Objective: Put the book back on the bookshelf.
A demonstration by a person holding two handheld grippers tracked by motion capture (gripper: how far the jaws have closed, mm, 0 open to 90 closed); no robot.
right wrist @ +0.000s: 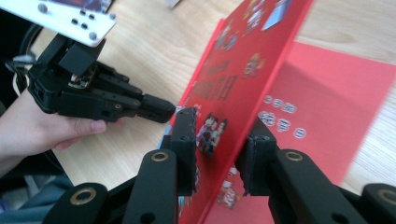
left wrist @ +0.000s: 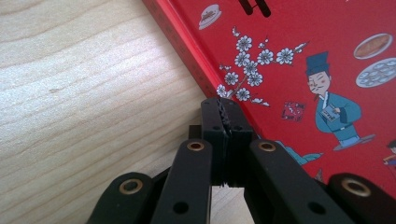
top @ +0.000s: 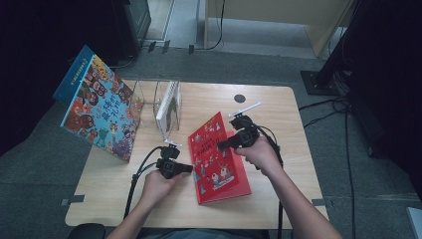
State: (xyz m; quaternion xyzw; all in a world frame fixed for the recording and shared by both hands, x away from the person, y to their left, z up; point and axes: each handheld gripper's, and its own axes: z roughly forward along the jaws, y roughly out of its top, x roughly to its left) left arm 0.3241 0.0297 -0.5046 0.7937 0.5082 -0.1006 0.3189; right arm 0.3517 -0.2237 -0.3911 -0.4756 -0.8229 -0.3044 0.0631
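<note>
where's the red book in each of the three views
High view: red book lies at table centre, its cover lifted by the right claw.
Left gripper view: upper right, spine edge against the shut left claw.
Right gripper view: raised cover between the jaws.
Shared landmark: the pale wooden table.

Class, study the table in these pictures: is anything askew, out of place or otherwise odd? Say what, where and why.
The big blue book at the table's left edge stands tilted, overhanging the edge, and might tip. The red book's cover is lifted by the right gripper, jaws either side of it. Nothing looks spilled or damaged.
</note>
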